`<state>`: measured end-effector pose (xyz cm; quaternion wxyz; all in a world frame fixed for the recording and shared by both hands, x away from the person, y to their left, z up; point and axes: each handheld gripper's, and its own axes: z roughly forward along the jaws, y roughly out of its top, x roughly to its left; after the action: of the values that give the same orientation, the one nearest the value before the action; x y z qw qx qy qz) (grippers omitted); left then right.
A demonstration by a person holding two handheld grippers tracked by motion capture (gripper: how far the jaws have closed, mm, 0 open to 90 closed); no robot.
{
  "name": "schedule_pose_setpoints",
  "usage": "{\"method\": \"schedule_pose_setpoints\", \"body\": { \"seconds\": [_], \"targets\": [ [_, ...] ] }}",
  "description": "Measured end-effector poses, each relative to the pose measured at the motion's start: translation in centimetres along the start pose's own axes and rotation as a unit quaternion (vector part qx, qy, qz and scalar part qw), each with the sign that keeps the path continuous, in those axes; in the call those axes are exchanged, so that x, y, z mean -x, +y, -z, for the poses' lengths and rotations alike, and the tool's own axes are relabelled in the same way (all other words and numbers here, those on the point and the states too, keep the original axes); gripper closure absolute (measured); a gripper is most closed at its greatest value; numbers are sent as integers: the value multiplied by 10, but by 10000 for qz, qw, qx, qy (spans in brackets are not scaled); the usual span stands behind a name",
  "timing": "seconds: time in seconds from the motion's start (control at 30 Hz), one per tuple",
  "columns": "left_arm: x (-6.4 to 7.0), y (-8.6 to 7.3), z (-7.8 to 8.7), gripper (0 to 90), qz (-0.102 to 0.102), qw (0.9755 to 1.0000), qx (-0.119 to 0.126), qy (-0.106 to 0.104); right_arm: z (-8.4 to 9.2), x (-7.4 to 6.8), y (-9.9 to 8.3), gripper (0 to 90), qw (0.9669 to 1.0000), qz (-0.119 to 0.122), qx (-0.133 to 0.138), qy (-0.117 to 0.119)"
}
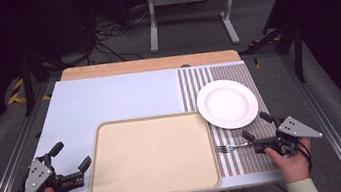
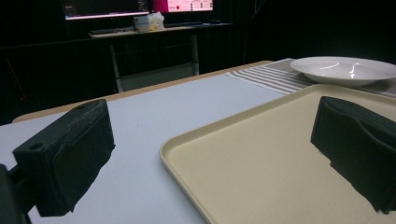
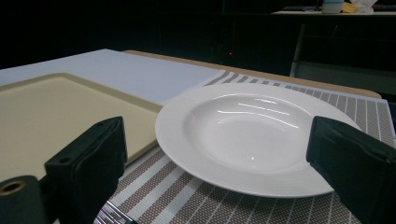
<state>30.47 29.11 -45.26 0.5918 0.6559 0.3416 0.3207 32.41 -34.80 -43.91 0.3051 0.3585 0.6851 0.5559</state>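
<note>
A beige tray (image 1: 151,154) lies empty at the front middle of the table. To its right, a white plate (image 1: 227,103) rests on a striped placemat (image 1: 234,73), and a fork (image 1: 230,147) lies on the mat near the front. My left gripper (image 1: 71,156) stands open at the tray's left edge; in the left gripper view the tray's corner (image 2: 196,144) lies between the jaws. My right gripper (image 1: 256,125) stands open just right of the fork's handle. In the right gripper view the plate (image 3: 252,135) sits ahead of the wide jaws and the fork (image 3: 112,215) lies by the left jaw.
A pale blue sheet (image 1: 108,99) covers the table's left and back. A wooden strip (image 1: 149,64) runs along the far edge. Beyond the table stand a desk frame (image 1: 191,7) and floor cables (image 1: 115,38). Metal rails flank both sides.
</note>
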Motion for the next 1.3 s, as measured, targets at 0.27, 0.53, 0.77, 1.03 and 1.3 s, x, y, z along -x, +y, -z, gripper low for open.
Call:
{"method": "schedule_pose_setpoints", "body": {
  "seconds": [0.27,0.53,0.77,1.03,1.3],
  "targets": [
    [-3,-1,1,0,131,9998,59,102,2,0,2,56,10000,23,18,14],
    [-3,0,2,0,85,9999,39,99,3,-3,5,57,10000,45,-23,41],
    [-3,0,1,0,75,9999,8,121,2,-4,12,65,9998,96,-89,129],
    [-1,0,2,0,37,9999,-68,117,7,2,35,66,9998,88,-55,140],
    [-1,-1,1,0,41,9999,-77,116,2,5,53,64,9987,271,-332,258]
  ]
}}
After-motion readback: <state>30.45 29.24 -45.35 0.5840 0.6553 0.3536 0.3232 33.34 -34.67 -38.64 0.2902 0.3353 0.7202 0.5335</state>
